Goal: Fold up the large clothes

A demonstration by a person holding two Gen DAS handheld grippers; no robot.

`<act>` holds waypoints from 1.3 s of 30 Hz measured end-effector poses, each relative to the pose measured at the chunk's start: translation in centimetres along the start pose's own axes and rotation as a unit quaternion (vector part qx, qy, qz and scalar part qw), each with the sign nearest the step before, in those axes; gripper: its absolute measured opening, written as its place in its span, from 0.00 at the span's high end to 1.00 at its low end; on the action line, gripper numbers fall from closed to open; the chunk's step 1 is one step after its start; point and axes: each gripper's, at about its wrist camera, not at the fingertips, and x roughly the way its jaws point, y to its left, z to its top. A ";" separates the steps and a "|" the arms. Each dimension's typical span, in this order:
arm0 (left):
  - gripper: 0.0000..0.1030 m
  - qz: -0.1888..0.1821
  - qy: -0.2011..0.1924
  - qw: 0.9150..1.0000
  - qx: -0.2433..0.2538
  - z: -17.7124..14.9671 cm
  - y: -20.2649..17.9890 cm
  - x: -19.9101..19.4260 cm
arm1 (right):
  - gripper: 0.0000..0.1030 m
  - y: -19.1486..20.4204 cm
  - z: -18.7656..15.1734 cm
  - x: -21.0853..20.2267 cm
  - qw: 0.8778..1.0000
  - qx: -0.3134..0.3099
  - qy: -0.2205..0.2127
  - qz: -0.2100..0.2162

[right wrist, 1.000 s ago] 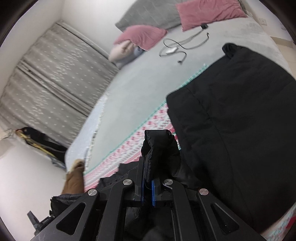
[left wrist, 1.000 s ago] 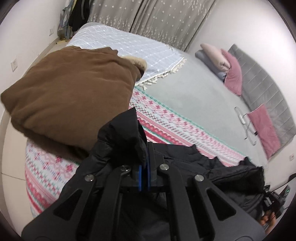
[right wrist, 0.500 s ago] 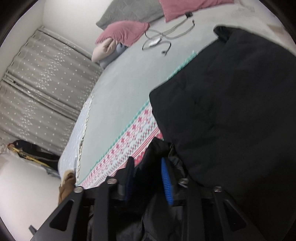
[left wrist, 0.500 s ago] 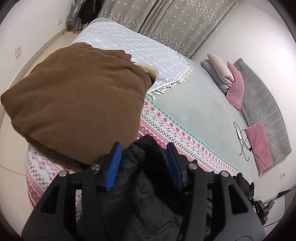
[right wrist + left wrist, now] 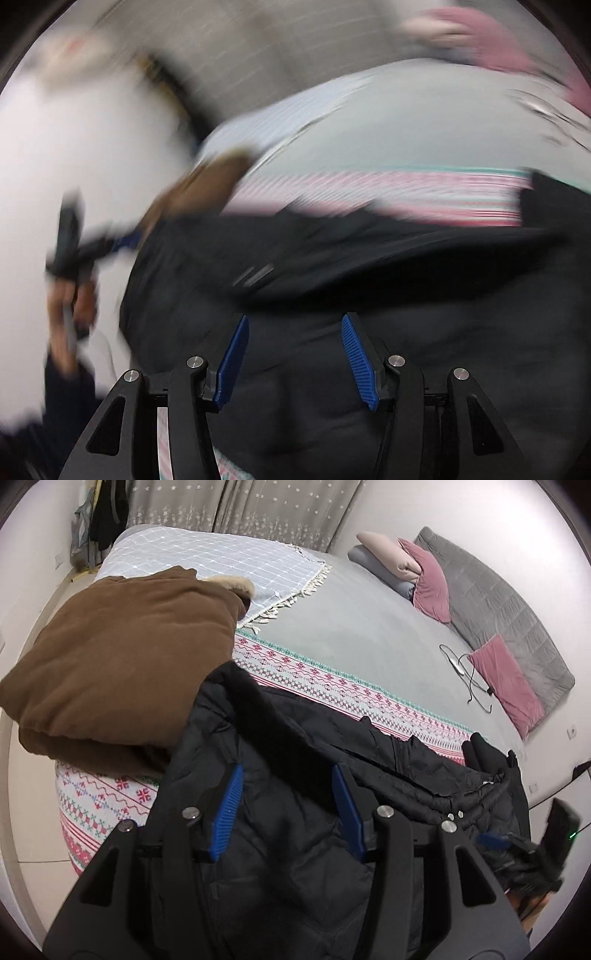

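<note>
A large black padded jacket [image 5: 303, 812] lies spread on the patterned red-and-white blanket [image 5: 332, 683] at the bed's near edge. My left gripper [image 5: 288, 775] is open just above it, its blue pads apart and empty. In the blurred right wrist view the jacket [image 5: 332, 369] fills the lower half, and my right gripper [image 5: 295, 319] is open and empty over it. The right gripper also shows in the left wrist view at the far right [image 5: 517, 845]. The left gripper shows in the right wrist view at the left [image 5: 129, 242].
A folded brown coat [image 5: 122, 664] lies left of the jacket, touching its edge. A light checked throw [image 5: 221, 565], grey sheet [image 5: 351, 627], pink pillows [image 5: 506, 683] and a cable [image 5: 465, 668] lie further back. Curtains and wall stand behind.
Both grippers were shut on folds of the jacket, then opened and let go. The jacket now lies flat. The right gripper is swinging fast, blurring its view.
</note>
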 end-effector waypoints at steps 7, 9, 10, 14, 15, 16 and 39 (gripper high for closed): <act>0.49 0.012 -0.001 1.000 -0.015 0.5 1.9 1.6 | 0.48 1.6 3.8 9.1 0.997 0.023 0.020 -0.064; 0.49 0.023 0.000 0.999 -0.023 0.9 2.2 2.2 | 0.48 1.0 4.9 10.1 0.995 0.043 0.015 -0.088; 0.49 0.024 -0.004 0.999 -0.022 1.2 2.1 2.3 | 0.48 1.0 5.3 10.6 0.994 0.048 0.012 -0.097; 0.49 0.040 -0.014 0.999 -0.023 2.2 1.7 2.9 | 0.48 -0.8 8.3 12.4 0.988 0.098 0.005 -0.118; 0.49 0.044 -0.011 0.999 -0.023 2.3 1.7 3.2 | 0.48 -1.3 8.8 12.8 0.987 0.103 0.008 -0.126; 0.49 0.046 -0.009 0.999 -0.023 2.4 1.7 3.4 | 0.48 -1.7 9.2 13.6 0.984 0.109 0.016 -0.139; 0.49 0.103 -0.041 0.992 0.068 -0.4 -2.9 1.5 | 0.41 -2.6 0.6 1.7 0.966 0.135 -0.032 -0.216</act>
